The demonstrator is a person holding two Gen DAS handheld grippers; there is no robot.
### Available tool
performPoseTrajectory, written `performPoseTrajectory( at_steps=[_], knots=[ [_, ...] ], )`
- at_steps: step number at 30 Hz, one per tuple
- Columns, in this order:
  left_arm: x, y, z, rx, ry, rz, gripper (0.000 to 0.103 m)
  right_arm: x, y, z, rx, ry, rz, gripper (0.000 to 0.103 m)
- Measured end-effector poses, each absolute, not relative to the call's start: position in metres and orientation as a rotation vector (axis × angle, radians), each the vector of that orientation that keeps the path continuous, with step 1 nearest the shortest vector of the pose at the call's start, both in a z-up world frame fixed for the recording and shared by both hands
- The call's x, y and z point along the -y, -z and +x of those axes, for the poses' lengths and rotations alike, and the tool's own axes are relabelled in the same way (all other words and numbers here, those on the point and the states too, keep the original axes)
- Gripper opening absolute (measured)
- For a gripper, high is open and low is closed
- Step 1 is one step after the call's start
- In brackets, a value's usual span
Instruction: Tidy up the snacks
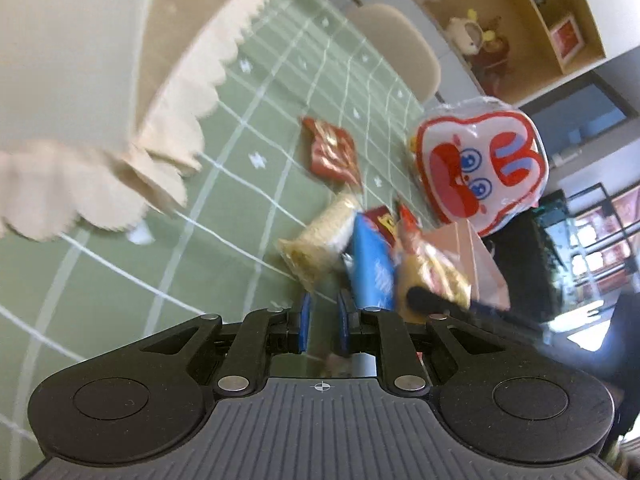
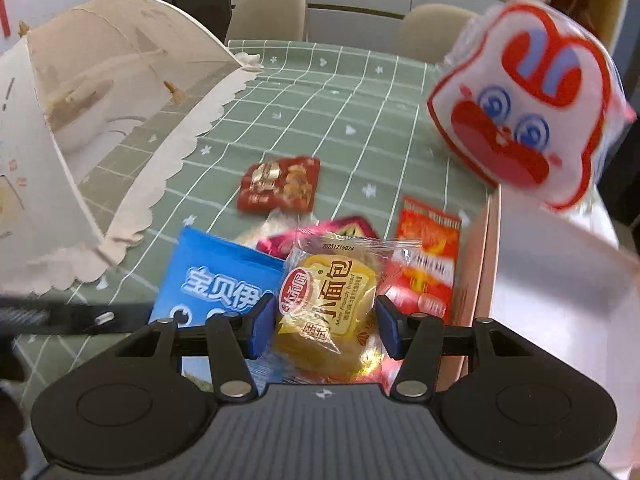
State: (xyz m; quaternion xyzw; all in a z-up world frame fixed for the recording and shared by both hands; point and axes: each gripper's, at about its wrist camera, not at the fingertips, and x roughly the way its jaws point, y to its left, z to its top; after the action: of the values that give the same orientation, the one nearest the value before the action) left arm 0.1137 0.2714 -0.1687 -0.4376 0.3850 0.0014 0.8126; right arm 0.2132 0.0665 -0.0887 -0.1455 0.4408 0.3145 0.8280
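Note:
My right gripper [image 2: 326,328] is shut on a yellow mini bread packet [image 2: 332,300], its blue pads pressing both sides. The packet sits on a heap of snacks on the green checked tablecloth [image 2: 360,128]: a blue packet [image 2: 216,280], a red-orange packet [image 2: 428,256] and a magenta one [image 2: 344,230]. A dark red packet [image 2: 280,184] lies alone farther back. In the left wrist view my left gripper [image 1: 325,320] is shut with nothing in it, just short of the blue packet [image 1: 370,268] and a pale yellow packet [image 1: 320,244].
A cream mesh food cover [image 2: 100,120] stands at the left. A pink box [image 2: 476,272] borders the heap on the right. Above the box hangs a white and red cartoon bag [image 2: 524,104]. Two beige chairs [image 2: 268,8] stand beyond the table.

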Motion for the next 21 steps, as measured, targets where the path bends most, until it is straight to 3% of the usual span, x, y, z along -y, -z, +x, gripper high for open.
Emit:
performPoseTrajectory(
  at_steps=[12, 21],
  knots=[
    [-0.221, 0.137, 0.037, -0.836, 0.058, -0.863, 0.017, -0.010, 0.111, 0.144, -1.103, -0.772, -0.167, 0.053],
    [-0.184, 0.116, -0.018, -0.816, 0.050, -0.861, 0.017, 0.047, 0.119, 0.096, -1.051, -0.764, -0.231, 0.054]
  ],
)
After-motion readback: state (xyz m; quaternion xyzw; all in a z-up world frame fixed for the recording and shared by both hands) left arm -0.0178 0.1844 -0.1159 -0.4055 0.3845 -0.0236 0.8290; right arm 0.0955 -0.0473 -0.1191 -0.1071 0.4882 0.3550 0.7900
